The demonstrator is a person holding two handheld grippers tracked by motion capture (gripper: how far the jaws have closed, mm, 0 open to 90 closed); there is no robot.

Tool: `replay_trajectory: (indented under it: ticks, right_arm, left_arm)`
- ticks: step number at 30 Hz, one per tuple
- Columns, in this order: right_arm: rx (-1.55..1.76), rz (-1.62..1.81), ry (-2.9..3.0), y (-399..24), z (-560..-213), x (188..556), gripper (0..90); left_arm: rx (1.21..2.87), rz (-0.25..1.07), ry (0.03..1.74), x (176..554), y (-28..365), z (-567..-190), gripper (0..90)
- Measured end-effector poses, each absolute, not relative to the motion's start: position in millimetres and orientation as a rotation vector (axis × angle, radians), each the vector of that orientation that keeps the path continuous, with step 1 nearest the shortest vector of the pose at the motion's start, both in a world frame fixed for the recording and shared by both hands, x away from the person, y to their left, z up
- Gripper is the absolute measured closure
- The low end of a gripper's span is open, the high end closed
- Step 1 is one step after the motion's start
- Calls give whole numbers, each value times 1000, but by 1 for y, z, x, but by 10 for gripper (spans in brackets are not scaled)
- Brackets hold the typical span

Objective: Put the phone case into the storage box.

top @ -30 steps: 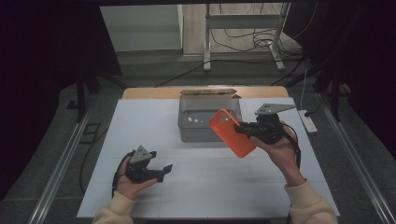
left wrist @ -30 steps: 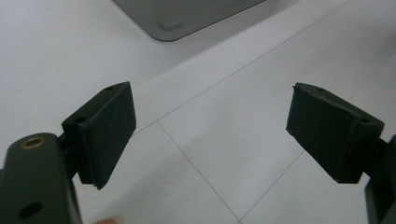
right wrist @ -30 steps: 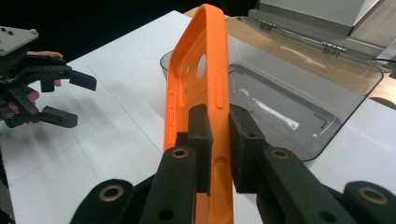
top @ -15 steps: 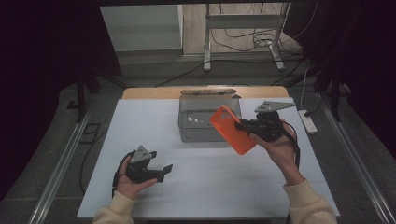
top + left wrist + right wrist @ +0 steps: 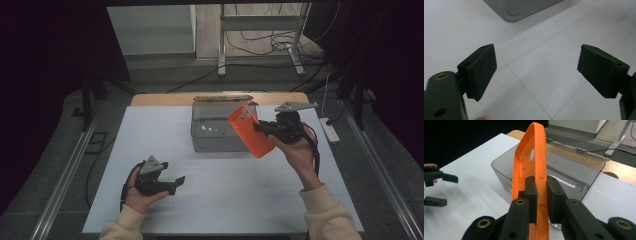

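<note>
Right gripper view has the right gripper (image 5: 541,195) with jaws clamped on the orange phone case (image 5: 534,160) above the grey box (image 5: 579,170), so lower it level inside, while the left gripper (image 5: 167,184) idles wide open over the desk (image 5: 150,135).

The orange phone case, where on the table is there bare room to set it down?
Bare white table lies between the left gripper and the right forearm, in front of the grey box. Another free patch sits left of the box. It is crowded at the box's right, where the right gripper holds the orange phone case.
</note>
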State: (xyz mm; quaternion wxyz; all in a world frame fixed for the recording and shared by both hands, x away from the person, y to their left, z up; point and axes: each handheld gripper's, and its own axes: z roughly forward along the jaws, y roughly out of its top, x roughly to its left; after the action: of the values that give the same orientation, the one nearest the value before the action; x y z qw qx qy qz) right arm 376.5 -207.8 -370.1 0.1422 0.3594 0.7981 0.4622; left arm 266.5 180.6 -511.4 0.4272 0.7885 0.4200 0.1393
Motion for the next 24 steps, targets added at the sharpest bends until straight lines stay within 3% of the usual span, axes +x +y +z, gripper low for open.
replay_trajectory:
  ticks: [24]
  right_arm:
    - [1125,1270,2220,-200,-357,399,800]
  left_arm:
    - [1971,355,1053,267,180,-511,156]
